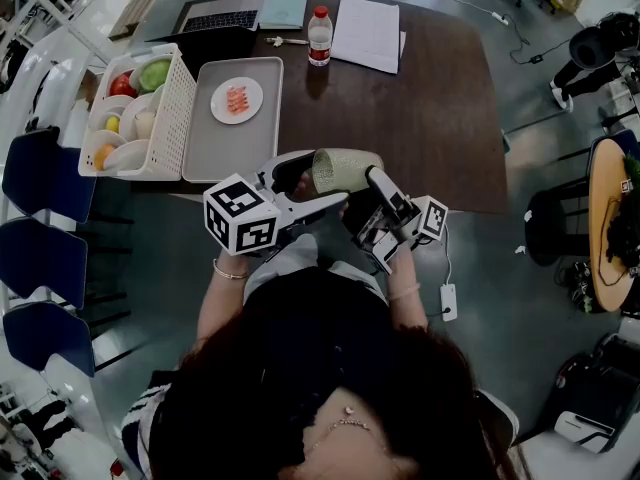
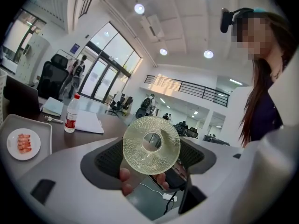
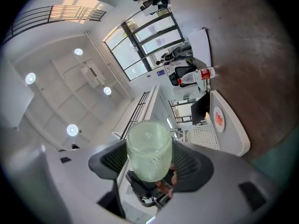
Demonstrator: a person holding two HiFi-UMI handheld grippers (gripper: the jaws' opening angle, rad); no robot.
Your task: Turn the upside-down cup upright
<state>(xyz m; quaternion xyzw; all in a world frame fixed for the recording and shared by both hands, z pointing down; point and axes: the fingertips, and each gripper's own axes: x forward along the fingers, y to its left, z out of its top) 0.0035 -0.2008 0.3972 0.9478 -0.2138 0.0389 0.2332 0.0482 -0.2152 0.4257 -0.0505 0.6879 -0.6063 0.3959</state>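
The pale green dimpled cup (image 1: 345,168) hangs on its side in the air over the near edge of the brown table (image 1: 430,118). My left gripper (image 1: 318,180) comes in from the left and holds one end of it. In the left gripper view the cup (image 2: 151,144) shows end-on as a round disc that fills the gap between the dark pads. My right gripper (image 1: 372,180) reaches in from the right. In the right gripper view the cup (image 3: 149,155) shows side-on with both pads against its wall. Fingers of the other hand show behind it in each gripper view.
A grey tray (image 1: 230,148) with a white plate of food (image 1: 237,100) lies at the table's left. Beside it stands a white basket (image 1: 172,118) of fruit. A water bottle (image 1: 320,36), papers (image 1: 365,33) and a laptop (image 1: 215,18) are at the far edge. Blue chairs (image 1: 40,178) stand at the left.
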